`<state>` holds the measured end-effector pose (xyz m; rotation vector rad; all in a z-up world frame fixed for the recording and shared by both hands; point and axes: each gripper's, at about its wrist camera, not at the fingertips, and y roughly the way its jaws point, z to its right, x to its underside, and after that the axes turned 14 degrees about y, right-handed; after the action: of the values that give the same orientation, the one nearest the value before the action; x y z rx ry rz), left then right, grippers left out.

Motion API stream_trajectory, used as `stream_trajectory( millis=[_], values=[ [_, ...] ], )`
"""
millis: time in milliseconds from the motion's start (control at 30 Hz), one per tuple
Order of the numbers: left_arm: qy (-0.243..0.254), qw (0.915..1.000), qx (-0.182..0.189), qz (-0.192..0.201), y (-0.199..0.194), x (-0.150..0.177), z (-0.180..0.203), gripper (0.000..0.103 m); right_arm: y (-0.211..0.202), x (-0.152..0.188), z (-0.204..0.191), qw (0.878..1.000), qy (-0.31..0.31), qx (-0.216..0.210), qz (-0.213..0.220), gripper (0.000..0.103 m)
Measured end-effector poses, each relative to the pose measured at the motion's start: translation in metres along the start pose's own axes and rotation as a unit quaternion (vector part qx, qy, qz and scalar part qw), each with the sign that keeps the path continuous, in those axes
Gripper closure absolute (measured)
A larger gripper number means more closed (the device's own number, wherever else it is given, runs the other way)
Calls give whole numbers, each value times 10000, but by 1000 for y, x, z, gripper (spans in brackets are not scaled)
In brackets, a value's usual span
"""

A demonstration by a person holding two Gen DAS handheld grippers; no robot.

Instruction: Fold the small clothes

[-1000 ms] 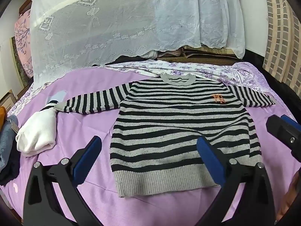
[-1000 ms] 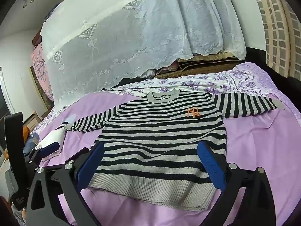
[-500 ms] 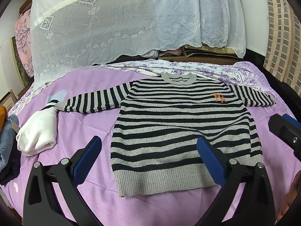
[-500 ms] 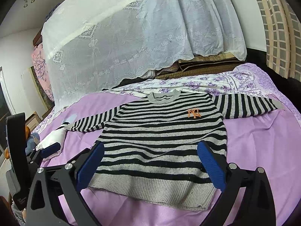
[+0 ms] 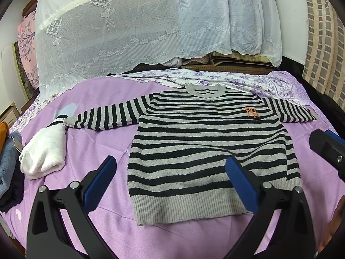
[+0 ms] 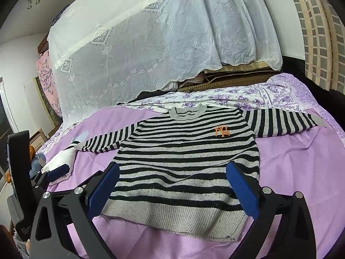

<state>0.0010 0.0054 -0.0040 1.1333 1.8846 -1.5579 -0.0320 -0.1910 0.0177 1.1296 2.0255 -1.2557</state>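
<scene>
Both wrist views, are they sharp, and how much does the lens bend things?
Left wrist view: striped sweater sharp, lit evenly, soft shadows; black vignette in the corners. Right wrist view: equally sharp, the lace curtain and wall bowing strongly toward the edges; no glare.

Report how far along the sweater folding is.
Done: the striped sweater lies spread flat on the purple sheet, both sleeves out. In hand: nothing; left hand-held gripper and right hand-held gripper hover open above its hem. Left: every fold.
</scene>
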Motion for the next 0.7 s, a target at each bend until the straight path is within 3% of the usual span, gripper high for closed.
stream_trajectory(
  millis=[700],
  values=[
    [4,10000,4,-5,0,0,0,4,0,1,-1,10000,-1,-8,12,4]
  ],
)
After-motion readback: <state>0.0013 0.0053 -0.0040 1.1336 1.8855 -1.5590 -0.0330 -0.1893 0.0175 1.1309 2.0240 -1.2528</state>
